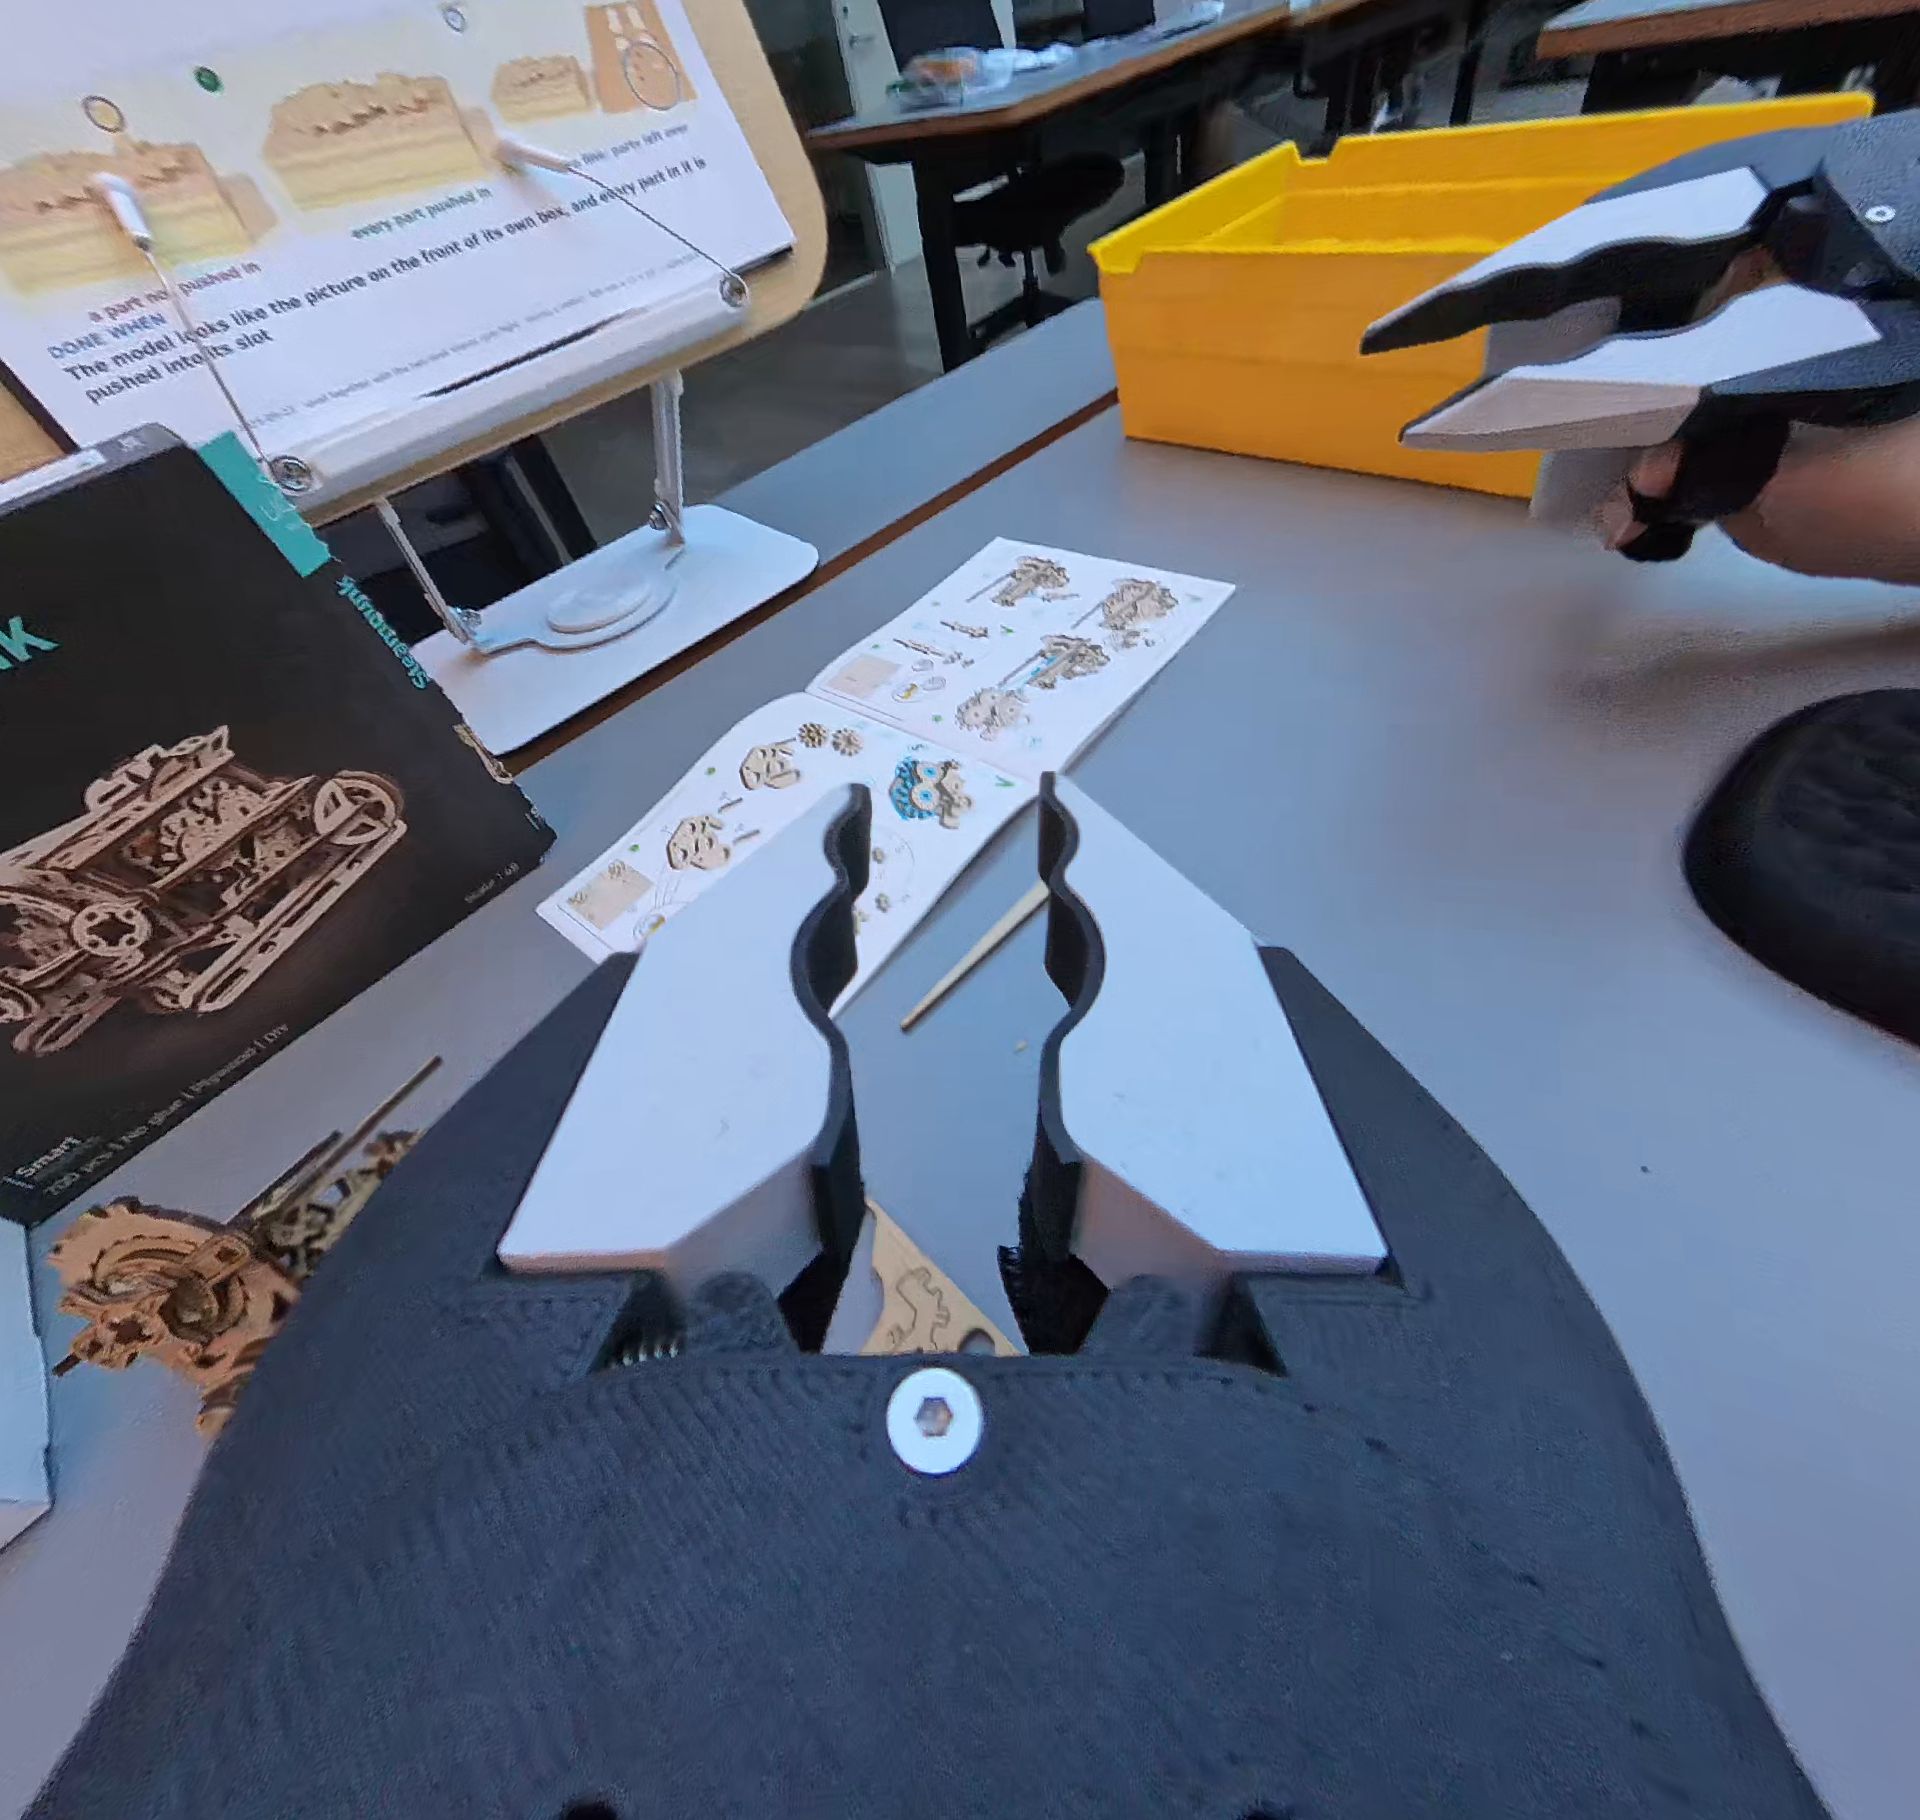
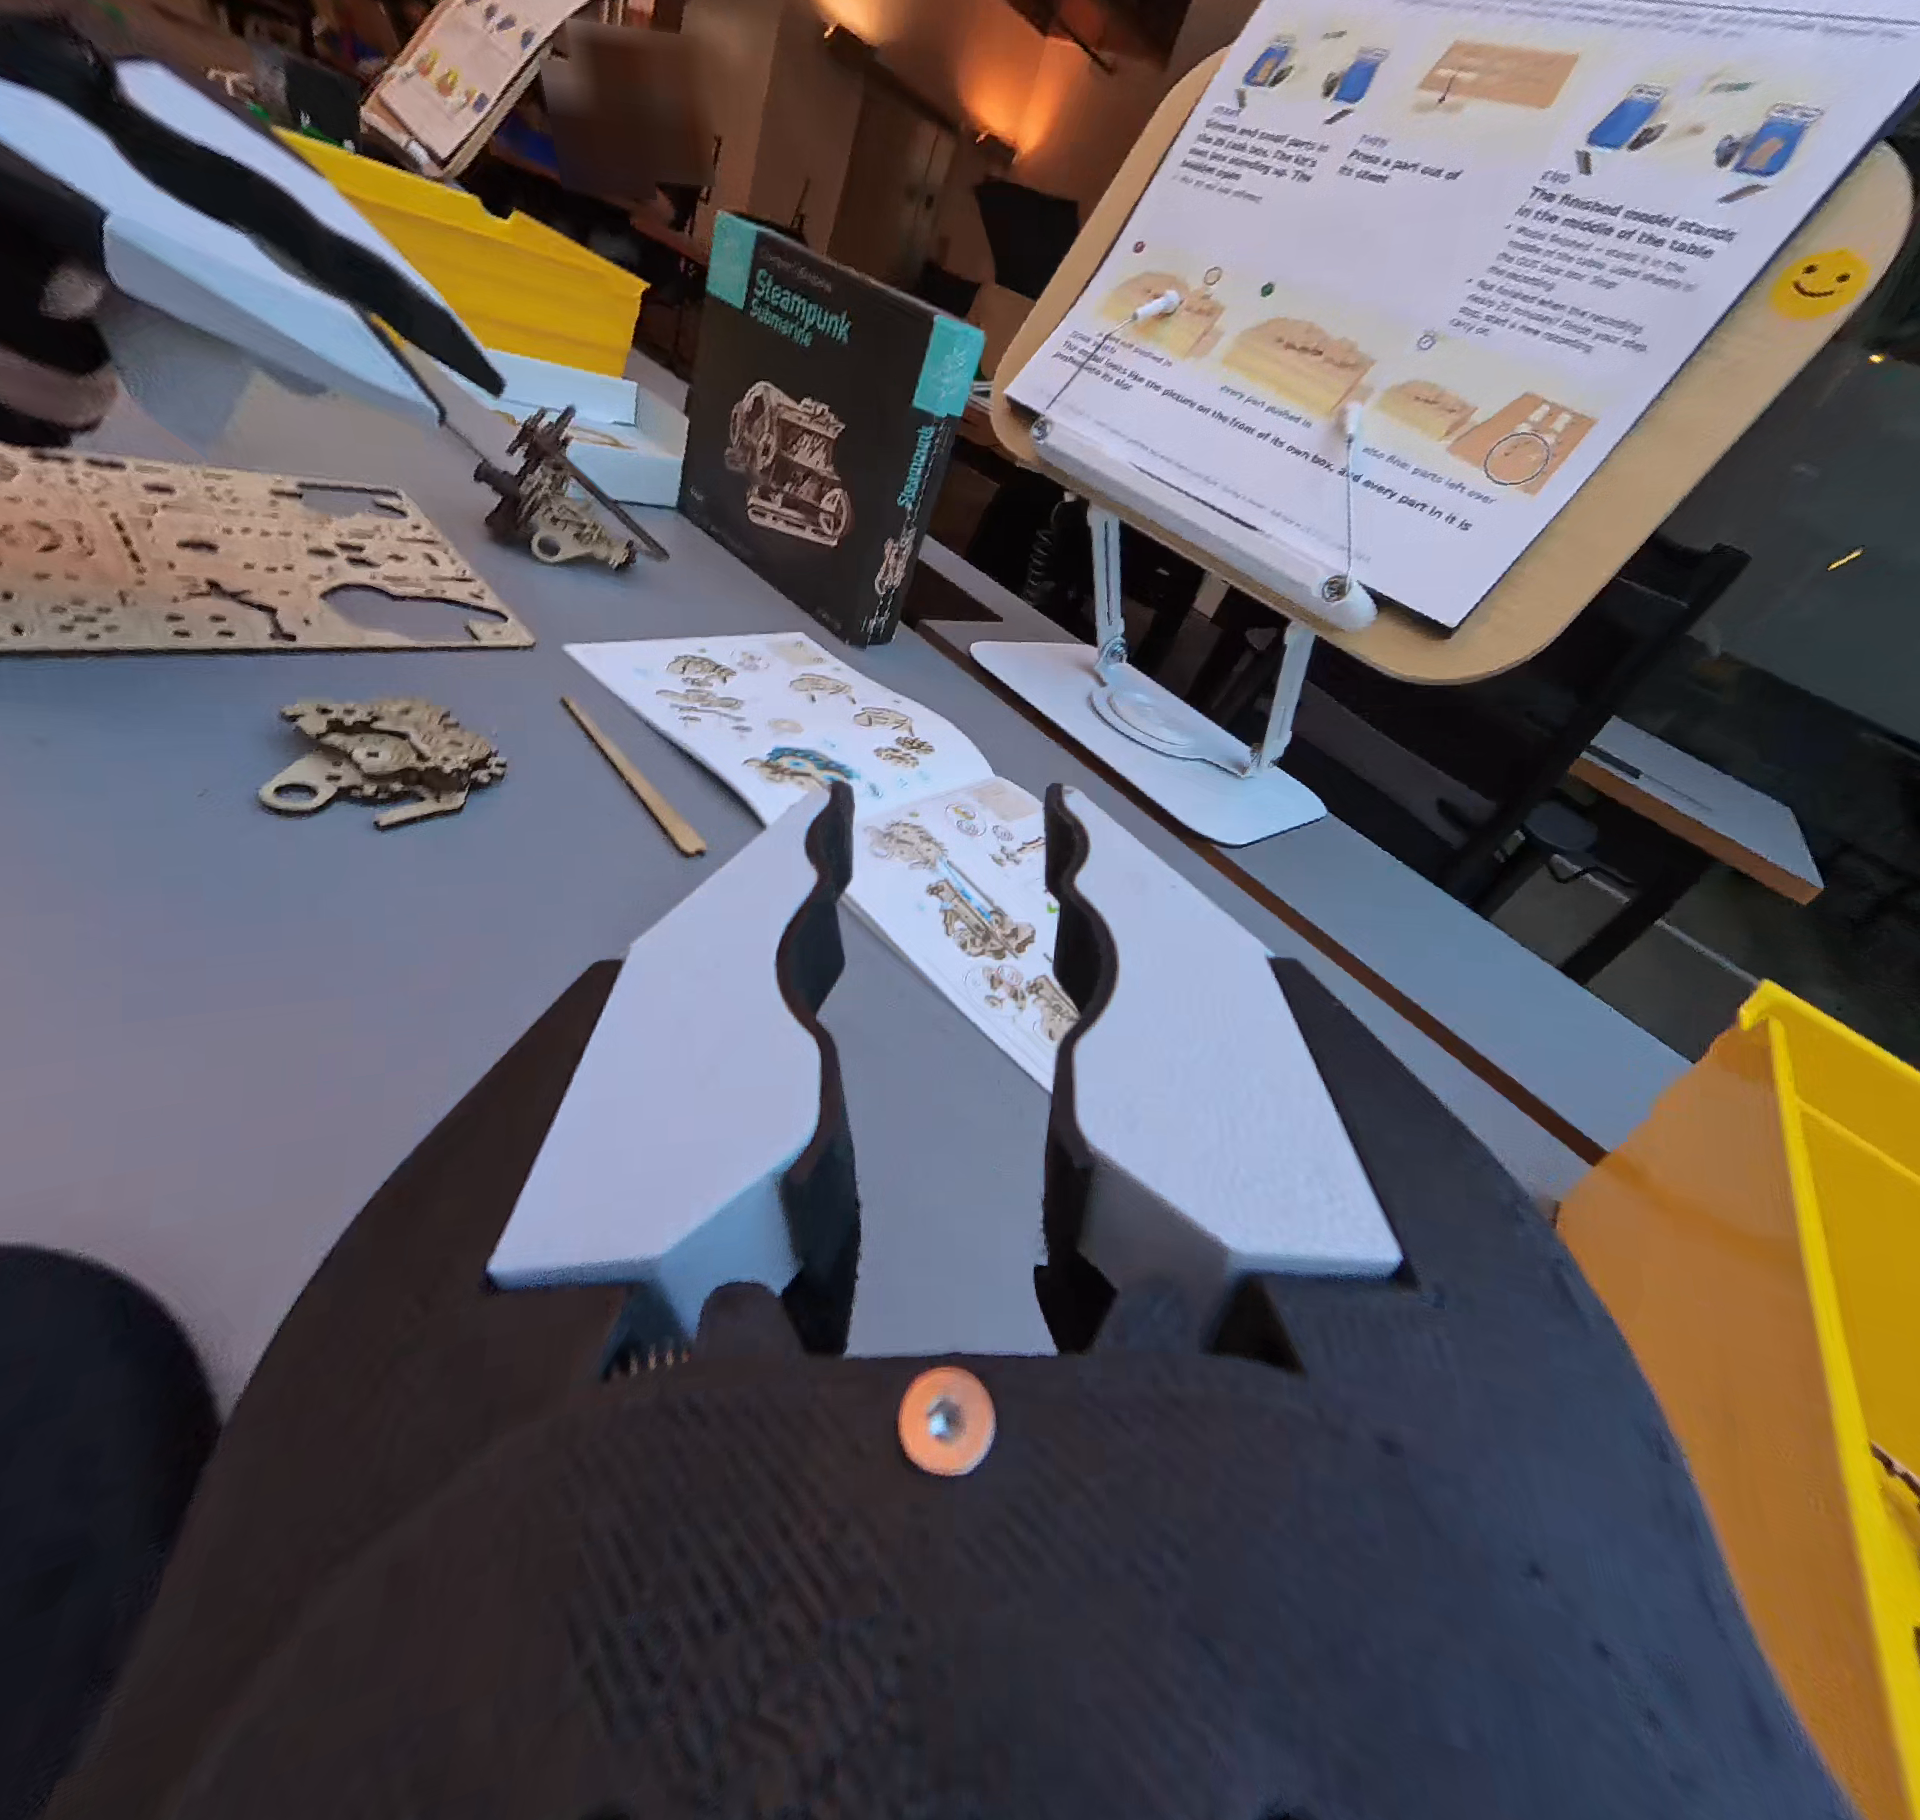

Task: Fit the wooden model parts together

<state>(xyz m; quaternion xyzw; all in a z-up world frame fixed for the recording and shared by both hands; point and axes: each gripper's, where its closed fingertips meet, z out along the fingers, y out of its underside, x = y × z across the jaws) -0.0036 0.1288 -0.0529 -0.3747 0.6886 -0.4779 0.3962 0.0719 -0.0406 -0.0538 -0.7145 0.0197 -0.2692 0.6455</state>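
Beside booklet (image 2: 831,762), black printed box (image 2: 821,440)

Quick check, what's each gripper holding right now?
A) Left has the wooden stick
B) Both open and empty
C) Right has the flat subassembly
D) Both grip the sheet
B: the left gripper and right gripper are open, with nothing between their fingers.

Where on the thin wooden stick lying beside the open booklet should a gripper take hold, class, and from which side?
Grip the wooden stick near its middle, coming from above with fingers either side of its narrow width. It lies flat on the table, clear of the booklet.
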